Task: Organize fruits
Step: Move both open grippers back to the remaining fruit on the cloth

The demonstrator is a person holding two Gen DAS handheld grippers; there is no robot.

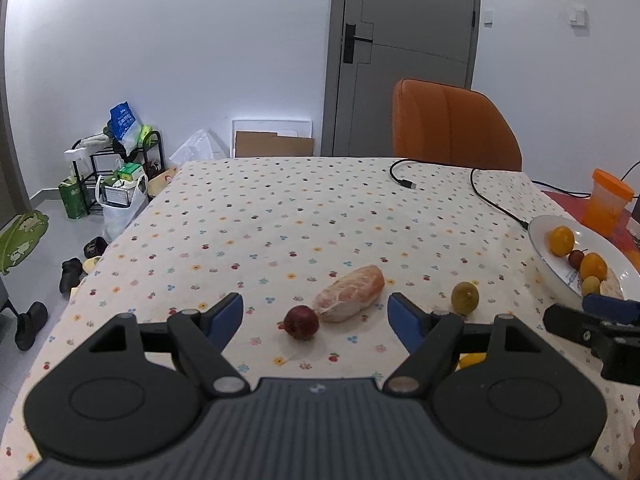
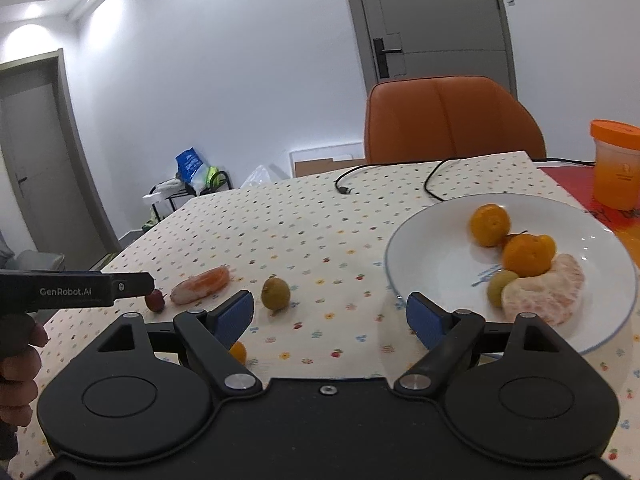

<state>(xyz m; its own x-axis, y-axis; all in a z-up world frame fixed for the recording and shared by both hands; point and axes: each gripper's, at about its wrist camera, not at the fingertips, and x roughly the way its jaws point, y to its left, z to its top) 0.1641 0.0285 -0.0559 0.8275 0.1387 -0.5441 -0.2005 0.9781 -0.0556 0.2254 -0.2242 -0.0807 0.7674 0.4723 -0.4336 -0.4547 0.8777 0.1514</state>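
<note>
1. Left claw point(image 1: 315, 312): jaws spread wide, holding nothing, low over the counter point(image 1: 280, 208).
2. Right claw point(image 2: 330, 314): jaws likewise spread and empty, with the white plate point(image 2: 432, 280) just ahead of its right finger.
3. Fruit remaining off the plate: a small dark red fruit point(image 1: 302, 322), a peeled pomelo segment point(image 1: 350, 298), a green-yellow citrus point(image 1: 465, 297), and a small orange fruit point(image 2: 239, 352) partly hidden behind the right claw's left finger.
4. Governing relation: the red fruit lies directly ahead of the left claw, inside the gap between its fingers and slightly toward the left one. The pomelo segment lies just beyond, touching or nearly touching the red fruit; its long axis runs diagonally, far end toward the right finger.
5. Judgement: the left claw is the nearer to both. The green-yellow citrus lies outside its right finger and sits just ahead of the right claw's left finger, so it falls to the right claw.
6. Risk: closing on the red fruit may nudge the adjoining segment.
</note>
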